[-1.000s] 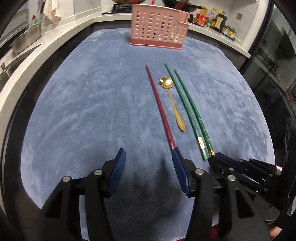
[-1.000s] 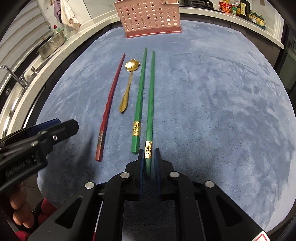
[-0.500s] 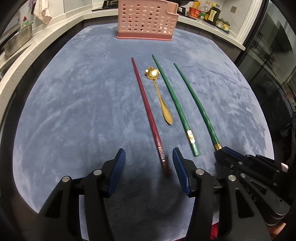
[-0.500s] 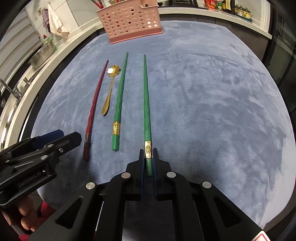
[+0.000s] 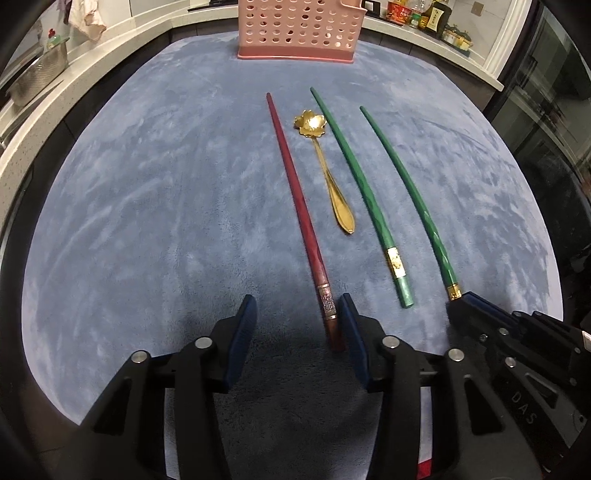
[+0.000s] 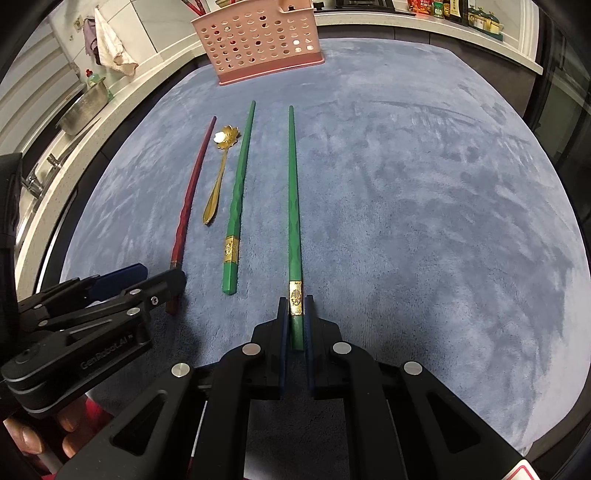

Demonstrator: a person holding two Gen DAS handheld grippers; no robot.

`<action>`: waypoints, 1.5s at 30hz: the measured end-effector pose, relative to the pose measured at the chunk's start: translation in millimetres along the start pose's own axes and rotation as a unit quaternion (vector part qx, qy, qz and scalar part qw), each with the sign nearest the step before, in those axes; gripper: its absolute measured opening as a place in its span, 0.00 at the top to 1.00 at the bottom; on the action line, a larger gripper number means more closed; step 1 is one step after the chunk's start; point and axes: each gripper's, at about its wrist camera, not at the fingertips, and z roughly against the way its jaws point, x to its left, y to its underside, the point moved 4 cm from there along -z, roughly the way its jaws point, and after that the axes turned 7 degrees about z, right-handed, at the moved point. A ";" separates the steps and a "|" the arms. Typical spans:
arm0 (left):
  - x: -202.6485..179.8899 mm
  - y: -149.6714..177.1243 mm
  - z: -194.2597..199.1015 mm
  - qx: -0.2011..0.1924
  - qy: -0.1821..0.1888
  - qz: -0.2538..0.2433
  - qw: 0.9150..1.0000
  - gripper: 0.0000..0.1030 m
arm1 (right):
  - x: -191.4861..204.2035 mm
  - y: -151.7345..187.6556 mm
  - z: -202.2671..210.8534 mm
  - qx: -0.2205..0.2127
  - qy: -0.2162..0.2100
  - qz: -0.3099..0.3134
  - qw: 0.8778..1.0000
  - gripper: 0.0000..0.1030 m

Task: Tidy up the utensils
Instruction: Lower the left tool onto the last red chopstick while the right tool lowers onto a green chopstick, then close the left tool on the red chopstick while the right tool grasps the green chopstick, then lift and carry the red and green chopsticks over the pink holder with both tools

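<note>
Left wrist view is filled mostly by a blue plush mat (image 5: 155,206), on which everything else is laid. At the mat's far edge a pink perforated utensil basket (image 5: 299,29) is stood upright; all places below are given relative to it. Nearer than the basket, four utensils are laid roughly parallel, tips toward it. Furthest to its left side is a red chopstick (image 5: 295,199), whose thick near end is seen between the closing jaws of the left gripper (image 5: 297,328); it lies close against the right finger, though whether that pad touches it cannot be judged. The right gripper (image 6: 295,317) is clamped on the butt of a green chopstick (image 6: 293,199), the one furthest right of the basket. A second green chopstick (image 6: 238,192) is left lying on the mat, just left of the held one and apart from it. Smallest, a gold flower-bowled spoon (image 5: 325,158) is placed between the red chopstick and that loose green one, bowl toward the basket.
</note>
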 end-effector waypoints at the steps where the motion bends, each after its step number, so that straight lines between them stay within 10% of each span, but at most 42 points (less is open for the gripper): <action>1: 0.0 0.4 0.5 -0.001 0.000 -0.002 1.000 0.61 | 0.1 0.1 0.0 0.000 0.000 0.000 1.000 0.93; 13: 3.6 4.2 1.7 -0.006 0.011 0.001 1.000 0.93 | -0.4 0.1 -0.4 0.000 0.000 0.000 1.000 0.93; 30: 18.6 -4.5 43.4 -0.066 0.007 0.018 0.998 0.93 | 4.6 -7.7 23.9 -0.031 0.008 0.012 0.999 0.93; 45: 32.2 -47.1 120.8 -0.177 -0.002 0.027 0.984 0.93 | 12.5 -61.2 116.9 -0.147 0.010 0.017 0.989 0.93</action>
